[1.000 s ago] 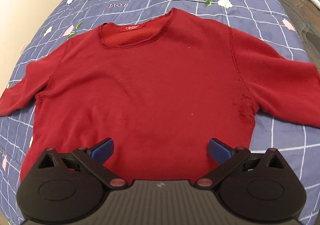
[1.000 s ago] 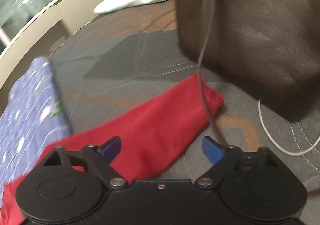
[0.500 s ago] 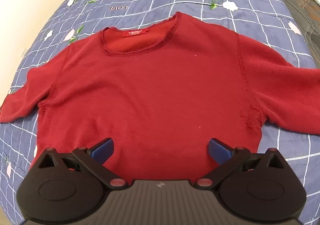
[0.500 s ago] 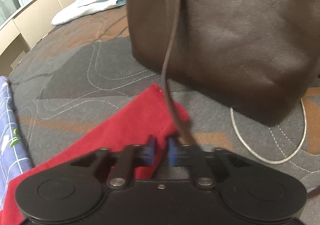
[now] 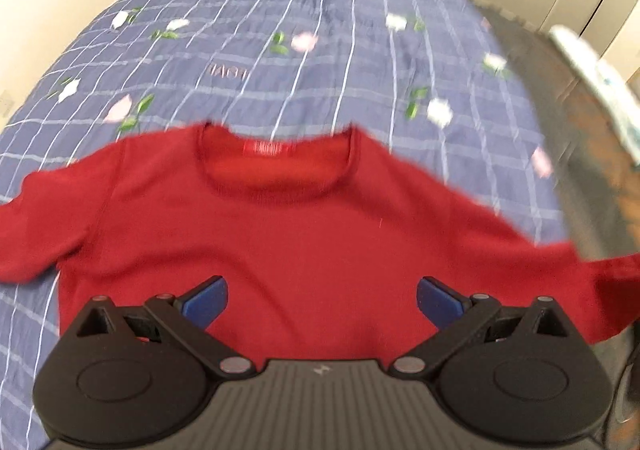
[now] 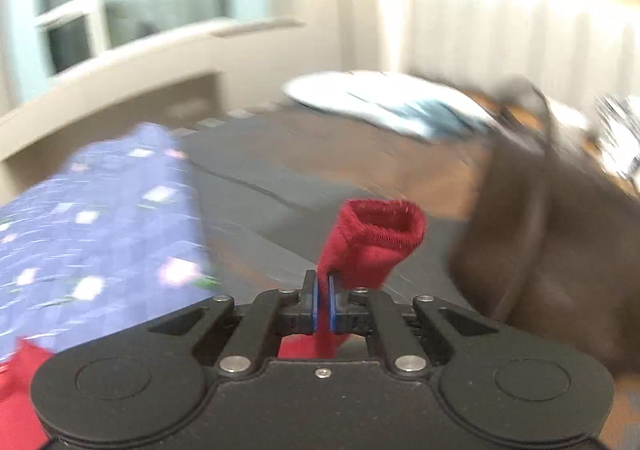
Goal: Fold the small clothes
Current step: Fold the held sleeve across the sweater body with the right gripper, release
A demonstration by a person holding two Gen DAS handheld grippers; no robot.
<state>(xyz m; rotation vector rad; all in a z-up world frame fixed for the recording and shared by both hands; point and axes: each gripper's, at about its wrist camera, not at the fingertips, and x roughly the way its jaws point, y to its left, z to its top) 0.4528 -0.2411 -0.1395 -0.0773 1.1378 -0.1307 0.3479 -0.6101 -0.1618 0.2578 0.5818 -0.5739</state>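
1. A red sweater (image 5: 288,250) is lying flat, front up, on the blue checked bedspread (image 5: 320,29); no fold is made yet.
2. The right tool (image 6: 322,302), jaws just closed, is clenching the sleeve cuff (image 6: 376,238), which is being held clear of the bed.
3. The left tool (image 5: 320,302) is hanging released over the hem.
4. Both sleeve folds and the body fold are judged outstanding.

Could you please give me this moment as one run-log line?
phase: sleeve fold begun | right gripper: shut on sleeve cuff, lifted | left gripper: open above red sweater | surface: blue quilt
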